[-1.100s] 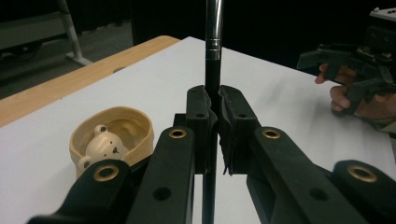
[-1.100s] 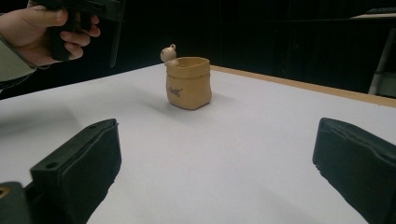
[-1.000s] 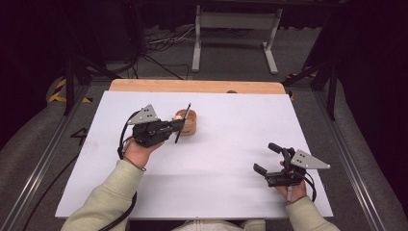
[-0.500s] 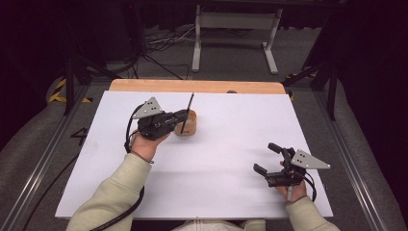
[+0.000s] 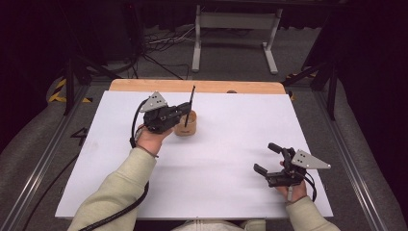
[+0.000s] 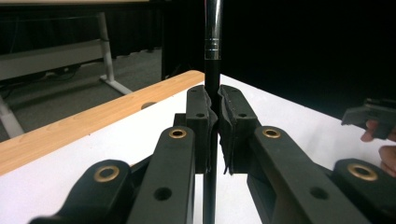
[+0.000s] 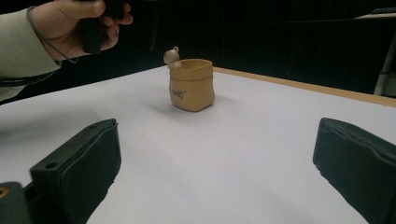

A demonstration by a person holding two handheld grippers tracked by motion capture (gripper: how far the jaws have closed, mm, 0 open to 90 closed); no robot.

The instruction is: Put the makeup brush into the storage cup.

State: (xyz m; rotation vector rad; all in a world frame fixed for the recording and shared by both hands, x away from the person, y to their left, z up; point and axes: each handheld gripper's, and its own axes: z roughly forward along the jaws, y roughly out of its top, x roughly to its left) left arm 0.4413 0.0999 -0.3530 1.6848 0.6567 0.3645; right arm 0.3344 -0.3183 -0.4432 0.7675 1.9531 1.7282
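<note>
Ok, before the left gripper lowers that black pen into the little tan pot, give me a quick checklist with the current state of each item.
1. Grip on the black pen: ok. The left gripper has both jaws pressed against the shaft.
2. Pen angle: ok. It stands close to upright in the high view.
3. Tan pot standing and open at the top: ok. It sits upright on the white table.
4. Pen tip lined up over the pot mouth: cannot tell. The tip is hidden near the rim.
5. Right gripper out of the way: ok. Jaws open, resting well apart from the pot.
6. Pot steadied: not ok. Nothing holds it.
</note>
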